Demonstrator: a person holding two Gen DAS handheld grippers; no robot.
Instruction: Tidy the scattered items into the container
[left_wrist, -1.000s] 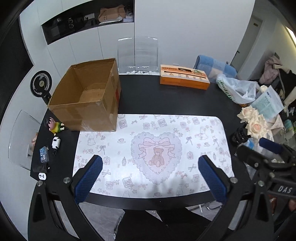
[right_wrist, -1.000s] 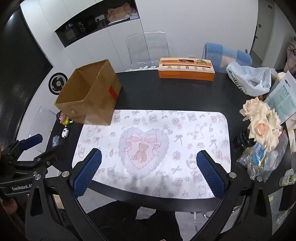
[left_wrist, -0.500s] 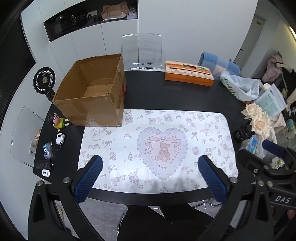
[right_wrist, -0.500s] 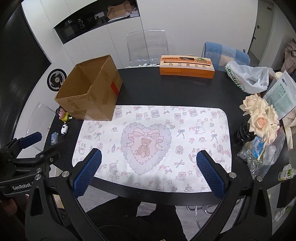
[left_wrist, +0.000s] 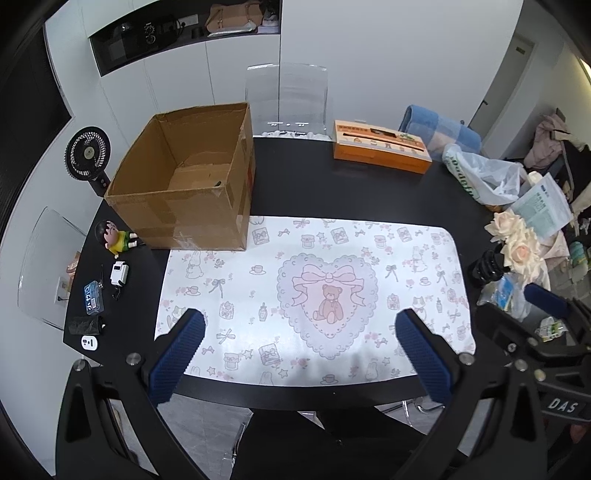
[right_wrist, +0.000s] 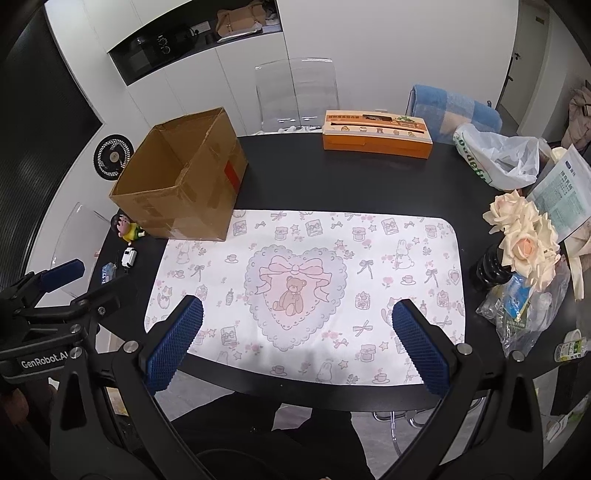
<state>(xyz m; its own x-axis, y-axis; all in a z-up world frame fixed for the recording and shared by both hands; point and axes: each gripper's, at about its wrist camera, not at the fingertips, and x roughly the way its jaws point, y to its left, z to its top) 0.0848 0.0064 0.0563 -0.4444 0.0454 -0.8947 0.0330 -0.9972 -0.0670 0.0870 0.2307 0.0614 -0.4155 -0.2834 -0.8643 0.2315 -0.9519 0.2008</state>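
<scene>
Both grippers have lifted back since a second ago. My left gripper (left_wrist: 295, 354) and right gripper (right_wrist: 291, 343) gape wide, empty. Scattered figurine (left_wrist: 117, 237) and white toy car (left_wrist: 119, 273) lie far left beside the cardboard box (left_wrist: 184, 184), nearer my left.

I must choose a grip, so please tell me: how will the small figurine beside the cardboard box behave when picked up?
The figurine lies on its side, and its big round head suggests it may roll or pivot when nudged. It looks like rigid, light plastic, probably smooth, so pinching the narrower yellow body seems safer.
</scene>
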